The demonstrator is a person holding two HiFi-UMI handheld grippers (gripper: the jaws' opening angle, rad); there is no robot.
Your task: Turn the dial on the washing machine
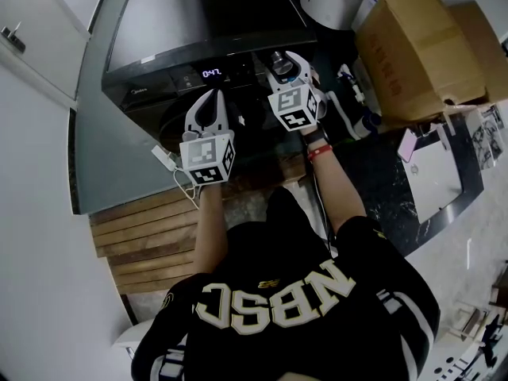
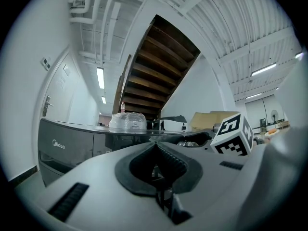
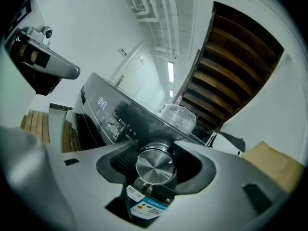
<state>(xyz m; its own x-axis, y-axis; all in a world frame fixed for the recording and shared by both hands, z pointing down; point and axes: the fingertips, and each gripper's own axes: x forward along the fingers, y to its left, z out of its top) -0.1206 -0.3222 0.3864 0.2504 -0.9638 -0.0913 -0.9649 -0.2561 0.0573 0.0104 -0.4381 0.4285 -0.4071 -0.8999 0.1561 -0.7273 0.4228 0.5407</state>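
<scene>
A dark front-loading washing machine (image 1: 198, 22) stands ahead of me, its display (image 1: 211, 73) lit on the control panel. The round silver dial (image 3: 155, 166) sits between the jaws of my right gripper (image 3: 155, 163), and both ribbed pads lie against its rim. From the head view the right gripper (image 1: 282, 63) reaches onto the panel's right part, where the dial (image 1: 279, 59) shows as a small silver spot. My left gripper (image 1: 208, 105) hangs in front of the machine's door, left of the right one. Its jaws (image 2: 156, 150) are shut with nothing between them.
Cardboard boxes (image 1: 421, 46) stand right of the machine. A wooden slatted platform (image 1: 143, 236) lies under me, with a white power strip (image 1: 165, 157) at its far edge. A clear plastic-wrapped item (image 2: 127, 121) rests on the machine's top. A white door (image 1: 32, 30) is at the left.
</scene>
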